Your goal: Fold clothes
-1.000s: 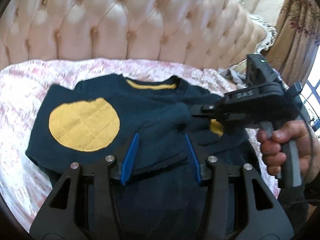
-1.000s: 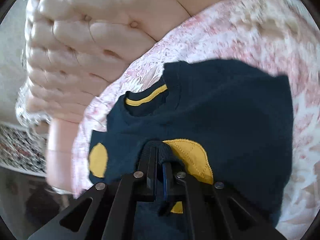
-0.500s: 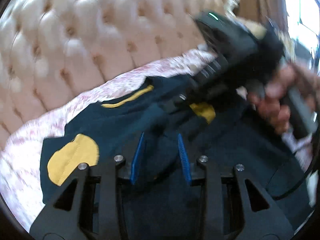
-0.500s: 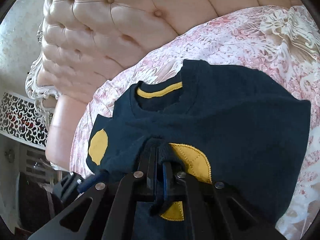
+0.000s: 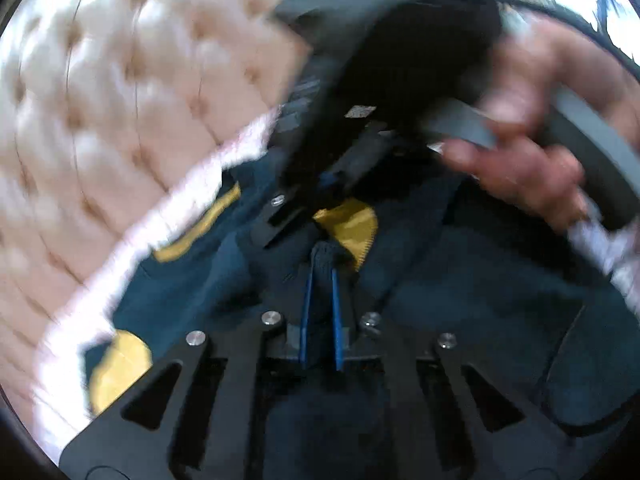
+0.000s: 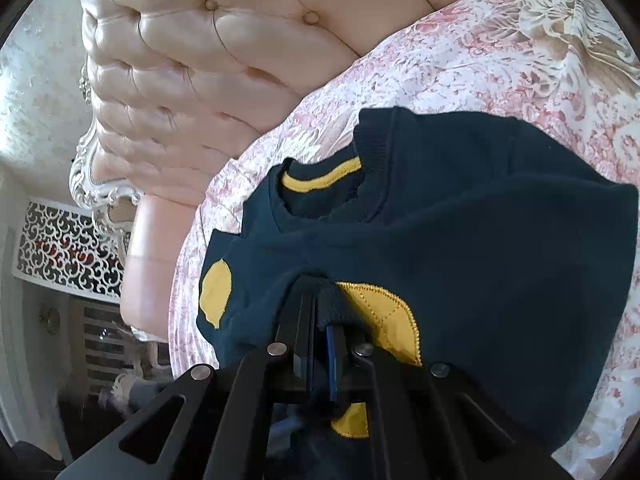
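Observation:
A navy sweater (image 6: 480,220) with yellow quilted elbow patches (image 6: 384,320) and a yellow collar stripe (image 6: 320,178) lies partly folded on the pink floral bedspread (image 6: 500,56). My right gripper (image 6: 320,320) is shut on a bunched fold of navy cloth beside a yellow patch. In the blurred left wrist view my left gripper (image 5: 320,276) is shut on a fold of the sweater (image 5: 480,300) just below a yellow patch (image 5: 352,220). The right gripper's body and the hand holding it (image 5: 532,168) loom close above.
A tufted pink headboard (image 6: 224,60) stands behind the bed, also in the left wrist view (image 5: 120,100). A padded bed side and a white lattice screen (image 6: 68,252) are at the left. Bright window light sits at the upper right of the left wrist view.
My left gripper has closed from open onto a fold of the sweater and moved in close under the right gripper. The right gripper stays shut on the cloth, with the sweater drawn closer.

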Tool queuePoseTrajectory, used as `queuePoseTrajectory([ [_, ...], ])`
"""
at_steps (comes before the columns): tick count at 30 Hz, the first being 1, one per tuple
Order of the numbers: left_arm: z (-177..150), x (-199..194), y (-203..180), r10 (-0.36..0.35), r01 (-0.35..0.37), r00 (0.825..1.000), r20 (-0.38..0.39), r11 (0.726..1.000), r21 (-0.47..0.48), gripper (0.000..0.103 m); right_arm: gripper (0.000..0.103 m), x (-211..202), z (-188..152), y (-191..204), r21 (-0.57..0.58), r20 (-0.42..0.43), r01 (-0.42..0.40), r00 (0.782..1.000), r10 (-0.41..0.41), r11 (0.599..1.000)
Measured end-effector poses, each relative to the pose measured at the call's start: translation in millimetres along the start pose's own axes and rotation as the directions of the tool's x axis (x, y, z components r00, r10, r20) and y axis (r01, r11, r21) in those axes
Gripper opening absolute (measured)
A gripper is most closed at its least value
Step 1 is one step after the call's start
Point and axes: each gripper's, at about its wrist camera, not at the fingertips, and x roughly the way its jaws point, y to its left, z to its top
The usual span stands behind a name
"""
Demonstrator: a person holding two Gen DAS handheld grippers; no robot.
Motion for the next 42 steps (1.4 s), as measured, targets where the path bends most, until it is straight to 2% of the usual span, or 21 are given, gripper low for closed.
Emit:
queuePoseTrajectory([
  [3,-4,-1,-9,0.038,-0.038,0.999,-0.005,0.998,0.047,0.010,0.005,1,-2,-1,0.005,0.003,-0.006,1.000,0.006,1.000],
  [4,-6,-2,-15,0.070,-0.070,0.998,0.002,0.994,0.089,0.010,0.005,1,-2,-1,0.010,0.007,-0.010,1.000,0.009,1.000],
  [7,-11,-3,-35,0.158,-0.160,0.987,0.025,0.964,0.213,0.010,0.005,0,-2,-7,0.063,0.010,-0.044,0.999,0.043,0.997],
  [11,-15,-3,-43,0.188,-0.190,0.982,0.034,0.948,0.254,0.010,0.009,0,-5,2,0.017,-0.009,0.004,1.000,-0.004,1.000],
  [13,-17,-4,-44,0.195,-0.198,0.980,0.041,0.942,0.271,0.010,0.025,-1,-7,10,-0.024,-0.022,0.013,1.000,-0.013,1.000],
  [15,-19,-5,-47,0.204,-0.210,0.978,0.051,0.933,0.293,0.010,0.048,-3,-10,16,-0.062,-0.037,-0.013,0.999,0.011,0.998],
  [17,-20,-6,-49,0.212,-0.221,0.975,0.063,0.922,0.317,0.010,0.058,-1,-12,23,-0.104,-0.043,-0.020,0.999,0.016,0.994],
  [18,-21,-6,-50,0.215,-0.224,0.975,0.066,0.920,0.322,0.010,0.059,-1,-13,26,-0.125,-0.045,-0.024,0.999,0.018,0.992],
  [20,-23,-6,-51,0.223,-0.234,0.972,0.073,0.913,0.334,0.010,0.057,0,-13,26,-0.152,-0.030,0.016,0.999,-0.020,0.988],
  [21,-23,-7,-52,0.227,-0.239,0.971,0.076,0.909,0.342,0.010,0.038,0,-13,26,-0.166,-0.021,0.036,0.999,-0.040,0.985],
  [22,-24,-8,-52,0.231,-0.245,0.969,0.081,0.905,0.348,0.010,0.028,1,-12,26,-0.179,-0.013,0.057,0.998,-0.060,0.982],
  [23,-24,-9,-52,0.237,-0.253,0.968,0.088,0.901,0.352,0.010,0.008,1,-12,27,-0.192,-0.004,0.078,0.997,-0.080,0.978],
  [24,-24,-10,-53,0.243,-0.260,0.966,0.094,0.897,0.357,0.010,0.005,-1,-11,24,-0.186,0.006,0.078,0.997,-0.078,0.980],
  [26,-24,-14,-53,0.253,-0.275,0.961,0.109,0.891,0.360,0.010,0.003,-5,-8,19,-0.141,0.016,0.016,1.000,-0.014,0.990],
  [30,-17,-27,-47,0.275,-0.316,0.947,0.167,0.890,0.329,0.010,0.003,-17,-6,24,-0.121,0.051,-0.043,0.997,0.049,0.992],
  [32,-12,-33,-43,0.287,-0.337,0.937,0.200,0.892,0.301,0.010,0.003,-25,-6,25,-0.119,0.077,-0.025,0.996,0.034,0.993],
  [33,-12,-31,-42,0.285,-0.335,0.937,0.200,0.894,0.296,0.011,0.003,-29,-6,26,-0.118,0.090,-0.015,0.996,0.026,0.993],
  [36,-21,-18,-46,0.234,-0.272,0.960,0.151,0.906,0.325,0.015,0.003,-21,-9,21,-0.115,0.098,0.088,0.992,-0.077,0.989],
  [38,-23,-18,-45,0.195,-0.224,0.973,0.125,0.928,0.297,0.022,0.003,-16,-10,18,-0.113,0.103,0.158,0.984,-0.147,0.981],
  [40,-22,-26,-36,0.150,-0.173,0.982,0.116,0.959,0.226,0.048,0.003,-11,-12,12,-0.107,0.093,0.175,0.982,-0.166,0.979],
  [42,-22,-37,-19,0.125,-0.139,0.986,0.112,0.983,0.123,0.054,0.003,-9,-11,12,-0.114,0.093,0.179,0.981,-0.169,0.977],
])
